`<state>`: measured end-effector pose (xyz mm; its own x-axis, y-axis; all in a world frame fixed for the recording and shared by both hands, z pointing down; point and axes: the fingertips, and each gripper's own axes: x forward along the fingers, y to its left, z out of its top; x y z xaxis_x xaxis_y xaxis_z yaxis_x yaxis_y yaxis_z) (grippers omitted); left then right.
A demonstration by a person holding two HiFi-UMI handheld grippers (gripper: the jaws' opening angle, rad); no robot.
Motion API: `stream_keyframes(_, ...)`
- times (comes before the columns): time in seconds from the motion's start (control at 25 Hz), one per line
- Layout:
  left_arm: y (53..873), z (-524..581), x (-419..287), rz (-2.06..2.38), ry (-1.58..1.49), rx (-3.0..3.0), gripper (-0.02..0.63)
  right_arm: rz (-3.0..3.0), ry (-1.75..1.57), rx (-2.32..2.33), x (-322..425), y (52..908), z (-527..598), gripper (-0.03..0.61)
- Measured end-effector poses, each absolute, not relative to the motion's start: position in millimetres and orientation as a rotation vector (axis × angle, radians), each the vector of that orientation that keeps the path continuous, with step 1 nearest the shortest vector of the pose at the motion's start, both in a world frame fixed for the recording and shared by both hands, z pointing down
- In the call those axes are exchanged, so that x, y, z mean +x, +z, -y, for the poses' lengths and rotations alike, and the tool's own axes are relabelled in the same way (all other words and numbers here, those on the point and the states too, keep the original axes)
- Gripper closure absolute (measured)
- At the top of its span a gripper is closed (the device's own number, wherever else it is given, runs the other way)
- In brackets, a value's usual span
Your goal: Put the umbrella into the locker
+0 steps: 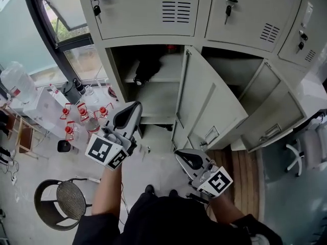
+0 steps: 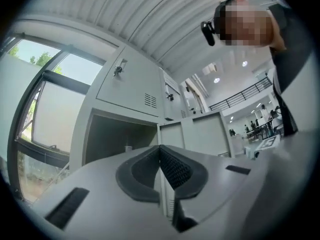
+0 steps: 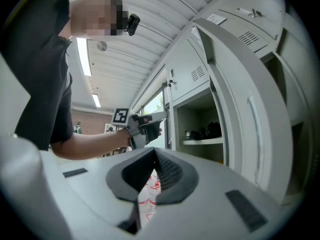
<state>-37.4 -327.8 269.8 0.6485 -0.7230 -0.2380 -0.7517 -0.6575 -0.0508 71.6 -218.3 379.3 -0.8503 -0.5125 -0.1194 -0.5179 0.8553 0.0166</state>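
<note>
The grey locker bank (image 1: 148,11) fills the view ahead; the folded black umbrella (image 1: 148,69) lies on the upper shelf of its left open compartment, so I judge the stowing done; that compartment's door (image 1: 207,103) stands swung wide, probably left so for access. My left gripper (image 1: 136,106) hangs before the opening, jaws closed on nothing; my right gripper (image 1: 180,154), lower by the door's foot, is likewise closed and empty; red-capped water bottles (image 1: 84,119) and a mesh-seat stool (image 1: 69,200) crowd the floor at left.
</note>
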Motion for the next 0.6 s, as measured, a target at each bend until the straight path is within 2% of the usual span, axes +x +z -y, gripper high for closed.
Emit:
stream_keyframes(0.4, 352, 222, -45, -1.192, 0.344, -2.927, 0.598, -2.9, -0.054, -0.729, 69, 410, 201, 0.568)
stream_keyframes(0.6, 383, 176, -43, -1.157, 0.483, -2.977, 0.598, -2.938, -0.105, -0.706, 61, 425, 182, 0.568)
